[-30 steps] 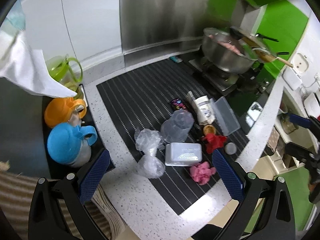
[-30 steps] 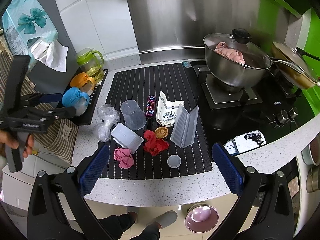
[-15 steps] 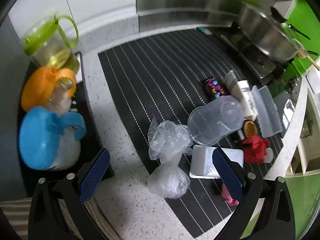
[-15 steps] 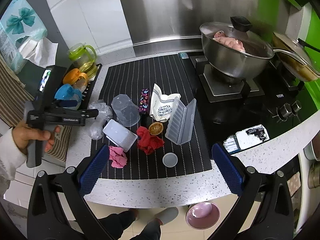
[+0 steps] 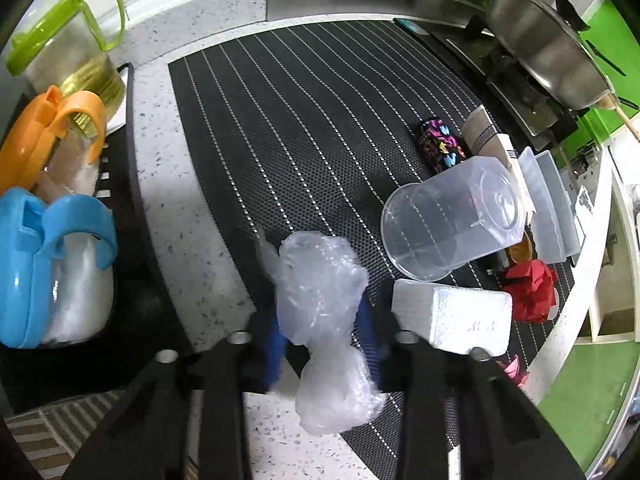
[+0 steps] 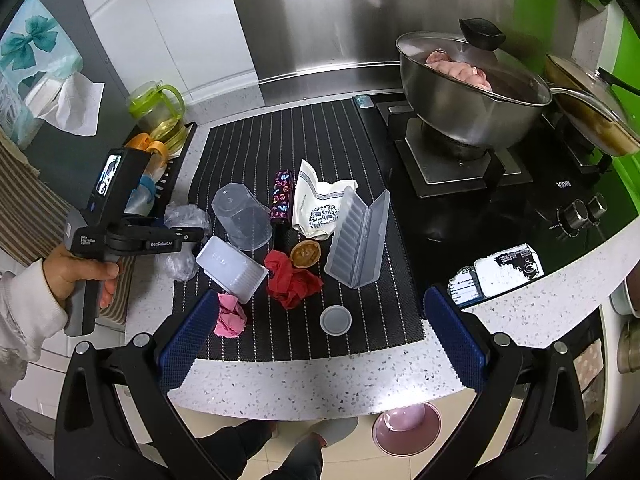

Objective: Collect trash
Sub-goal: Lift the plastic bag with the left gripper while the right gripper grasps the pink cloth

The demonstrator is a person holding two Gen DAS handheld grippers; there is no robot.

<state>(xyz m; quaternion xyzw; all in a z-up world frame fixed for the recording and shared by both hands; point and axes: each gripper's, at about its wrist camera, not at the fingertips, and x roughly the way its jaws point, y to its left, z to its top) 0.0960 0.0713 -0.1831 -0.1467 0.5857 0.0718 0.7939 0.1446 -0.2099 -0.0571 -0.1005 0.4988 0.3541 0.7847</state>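
A crumpled clear plastic bag [image 5: 324,320] lies at the left edge of the black striped mat [image 5: 312,128]. My left gripper [image 5: 322,344] has closed around its middle, blue pads pressing both sides; it also shows in the right wrist view [image 6: 188,236]. Beside it lie a white foam box [image 5: 452,316], a clear plastic cup [image 5: 448,228] on its side, red paper [image 5: 532,296], pink paper [image 6: 230,316], a patterned wrapper [image 6: 282,196], a white pouch [image 6: 316,204], a ridged clear case [image 6: 358,240], a nutshell [image 6: 306,254] and a round lid [image 6: 336,320]. My right gripper [image 6: 318,344] is open and empty above the counter's front edge.
A black tray [image 5: 132,272] at the left holds blue [image 5: 48,272], orange [image 5: 44,140] and green-lidded jugs [image 5: 68,56]. A steel pot [image 6: 468,96] and pan [image 6: 592,108] sit on the stove at the right. A pink bowl [image 6: 406,430] is on the floor.
My left gripper moved down and forward onto the plastic bag and its fingers closed from wide open around it. The right gripper stayed open and moved slightly closer.
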